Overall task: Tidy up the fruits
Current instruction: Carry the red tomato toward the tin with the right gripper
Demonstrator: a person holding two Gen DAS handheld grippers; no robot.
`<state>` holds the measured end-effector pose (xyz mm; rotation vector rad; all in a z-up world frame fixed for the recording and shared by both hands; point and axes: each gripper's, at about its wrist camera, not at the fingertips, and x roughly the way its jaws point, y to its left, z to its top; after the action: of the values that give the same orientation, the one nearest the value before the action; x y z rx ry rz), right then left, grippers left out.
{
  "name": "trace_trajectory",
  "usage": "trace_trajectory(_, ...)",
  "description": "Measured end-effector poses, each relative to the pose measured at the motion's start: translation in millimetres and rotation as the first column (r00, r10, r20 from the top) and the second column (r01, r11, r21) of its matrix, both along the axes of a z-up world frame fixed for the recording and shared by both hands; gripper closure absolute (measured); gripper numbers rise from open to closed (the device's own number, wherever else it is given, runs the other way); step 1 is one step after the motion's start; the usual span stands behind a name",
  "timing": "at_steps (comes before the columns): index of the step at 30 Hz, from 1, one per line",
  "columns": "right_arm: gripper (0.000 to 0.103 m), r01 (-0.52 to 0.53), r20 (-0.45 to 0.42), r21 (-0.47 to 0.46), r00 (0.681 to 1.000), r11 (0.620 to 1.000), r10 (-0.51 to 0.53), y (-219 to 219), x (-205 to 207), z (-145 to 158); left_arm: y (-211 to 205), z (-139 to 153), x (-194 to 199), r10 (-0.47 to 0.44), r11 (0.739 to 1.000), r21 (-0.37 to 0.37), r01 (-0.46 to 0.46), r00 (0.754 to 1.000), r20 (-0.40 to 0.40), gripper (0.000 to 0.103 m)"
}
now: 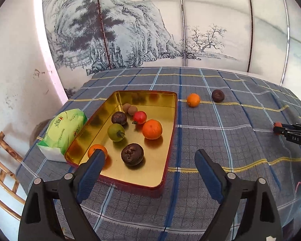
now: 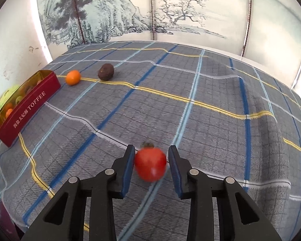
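A red tin with a gold inside sits on the checked tablecloth and holds several fruits: oranges, dark mangosteens, a green fruit, a red one. My left gripper is open and empty, hovering over the tin's near end. My right gripper is around a blurred red fruit; the left pad touches it, a small gap shows at the right pad. An orange and a dark mangosteen lie loose on the cloth beyond the tin.
A green tissue pack lies left of the tin. A bamboo chair stands at the table's left edge. A painted screen backs the table. The right gripper shows at the right edge of the left wrist view.
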<state>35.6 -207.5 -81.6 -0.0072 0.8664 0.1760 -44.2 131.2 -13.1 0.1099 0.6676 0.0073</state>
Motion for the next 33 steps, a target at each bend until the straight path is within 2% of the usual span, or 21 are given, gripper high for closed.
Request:
trace_trajectory(6, 0.070, -0.007, -0.026, -0.002, 1.000, 1.000, 0.007, -3, 0, -4, -1, -3, -4, -0.018, 0.998, -0.064, 0.017, 1.000, -0.018, 0.010)
trace_trajectory(10, 0.070, -0.002, -0.033, -0.003, 0.999, 1.000, 0.002, -3, 4, -5, -4, -3, -7, -0.036, 0.998, -0.057, 0.035, 0.999, -0.019, 0.010)
trace_trajectory(14, 0.071, -0.026, -0.040, -0.023, 0.999, 0.999, 0.025, 3, 6, -4, 0, 4, -18, -0.020, 0.999, -0.044, 0.022, 0.999, 0.031, 0.020)
trace_trajectory(18, 0.071, -0.066, -0.017, 0.011, 0.998, 0.998, 0.066, 18, 6, 14, 20, 9, -25, 0.028, 0.997, -0.074, -0.025, 0.999, 0.038, 0.020)
trace_trajectory(23, 0.071, -0.177, 0.052, 0.038, 0.983, 0.983, 0.175, 71, 7, 51, 50, -4, -28, 0.089, 0.986, -0.142, -0.092, 0.996, -0.024, 0.022)
trace_trajectory(25, 0.071, -0.238, 0.070, 0.043, 0.969, 0.970, 0.235, 99, 10, 64, 58, -10, -30, 0.112, 0.983, -0.145, -0.116, 0.993, -0.035, 0.022)
trace_trajectory(30, 0.071, -0.381, 0.082, 0.074, 0.923, 0.922, 0.375, 173, 18, 79, 72, -20, -36, 0.135, 0.978, -0.151, -0.144, 0.989, -0.064, 0.018)
trace_trajectory(33, 0.071, -0.436, 0.072, 0.087, 0.899, 0.896, 0.431, 213, 27, 78, 84, -23, -44, 0.165, 0.959, -0.223, -0.177, 0.984, -0.069, 0.017)
